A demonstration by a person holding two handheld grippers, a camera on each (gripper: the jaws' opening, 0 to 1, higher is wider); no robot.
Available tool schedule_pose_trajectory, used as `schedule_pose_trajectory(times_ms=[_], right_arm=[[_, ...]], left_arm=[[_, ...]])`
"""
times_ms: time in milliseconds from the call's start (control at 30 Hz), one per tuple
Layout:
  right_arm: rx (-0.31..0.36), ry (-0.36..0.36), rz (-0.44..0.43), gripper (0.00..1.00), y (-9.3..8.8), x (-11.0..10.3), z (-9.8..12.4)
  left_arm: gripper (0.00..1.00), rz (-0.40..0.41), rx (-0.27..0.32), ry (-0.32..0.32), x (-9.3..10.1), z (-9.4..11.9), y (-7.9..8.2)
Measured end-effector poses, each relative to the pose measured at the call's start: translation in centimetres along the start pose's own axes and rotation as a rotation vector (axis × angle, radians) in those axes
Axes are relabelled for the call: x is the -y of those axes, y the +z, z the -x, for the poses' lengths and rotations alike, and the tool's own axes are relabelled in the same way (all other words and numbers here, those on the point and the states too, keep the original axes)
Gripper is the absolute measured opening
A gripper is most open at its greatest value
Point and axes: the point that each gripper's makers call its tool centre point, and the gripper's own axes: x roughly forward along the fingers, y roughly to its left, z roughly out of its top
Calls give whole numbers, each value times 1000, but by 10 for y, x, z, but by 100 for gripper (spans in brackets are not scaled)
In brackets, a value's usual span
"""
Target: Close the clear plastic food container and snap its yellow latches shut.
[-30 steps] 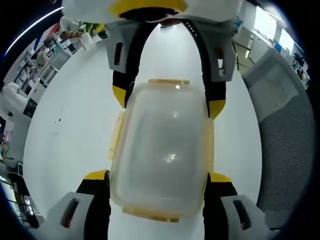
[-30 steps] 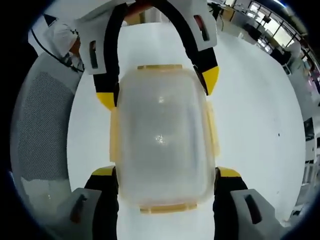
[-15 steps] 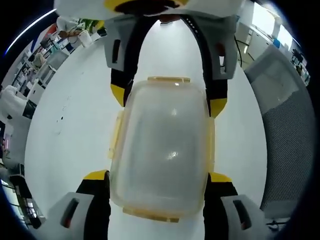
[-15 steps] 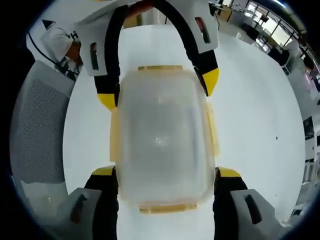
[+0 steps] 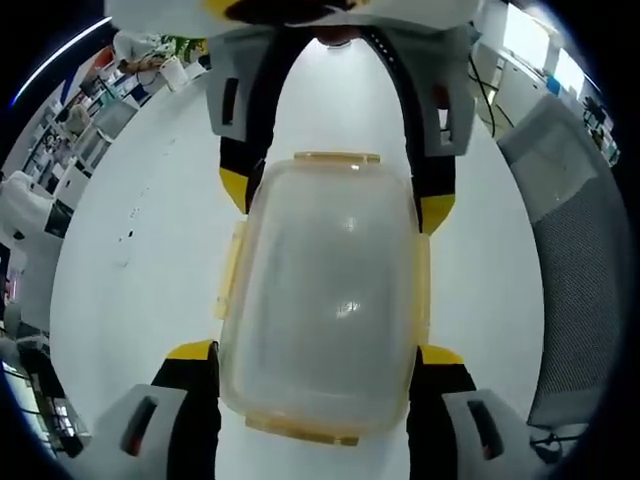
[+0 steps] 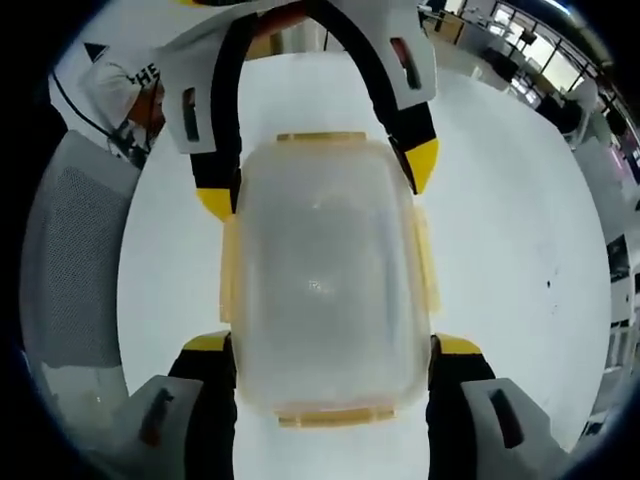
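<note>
The clear plastic container [image 5: 325, 300] with its yellow latches [image 5: 232, 275] is held over a white table [image 5: 140, 260], broad face toward the camera. In the left gripper view, my left gripper [image 5: 315, 352] is shut on its near end, one jaw pressing each long side. My right gripper [image 5: 335, 200] clamps the far end from above. The right gripper view mirrors this. There the right gripper [image 6: 330, 344] grips the container [image 6: 320, 280] at its near end and the left gripper [image 6: 318, 182] holds the far end. Yellow latches [image 6: 423, 265] run along all sides; I cannot tell whether they are snapped.
A grey mesh chair [image 5: 575, 250] stands by the table, and it also appears in the right gripper view as the chair [image 6: 70, 260] on the left. A person in white [image 6: 115, 80] is beyond it. Shelves and office clutter [image 5: 90, 110] lie past the table's far edge.
Both grips on the container are the same. Only the background has slid a little, so the cameras shifted slightly.
</note>
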Motion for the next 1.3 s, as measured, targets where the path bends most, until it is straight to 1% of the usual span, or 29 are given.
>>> schedule_pose_trajectory(times_ms=[200,400,500,700,900,1033,1300], right_arm=[[2,1,3,76,2,8,-1],[-4,8,14,76,3,17,-2],[-12,10,17,76,4,19,-2],[-5,9,17,76,5,26,-2],[0,7,10,76,7,34,-4],[-1,6,5,76,7,37,-3],[-8,7,1,76,7,37,-3]], left_arm=[[74,3,-5,2,-7,-1,-1],[75,25,4,7,-16,-4,-1],[75,26,-1,7,-18,-4,-1],[77,24,-5,12,-25,-7,-2],[78,19,-7,-7,-35,-10,-3],[79,13,-12,-6,-37,-11,-3],[79,8,-7,-6,-38,-11,-3]])
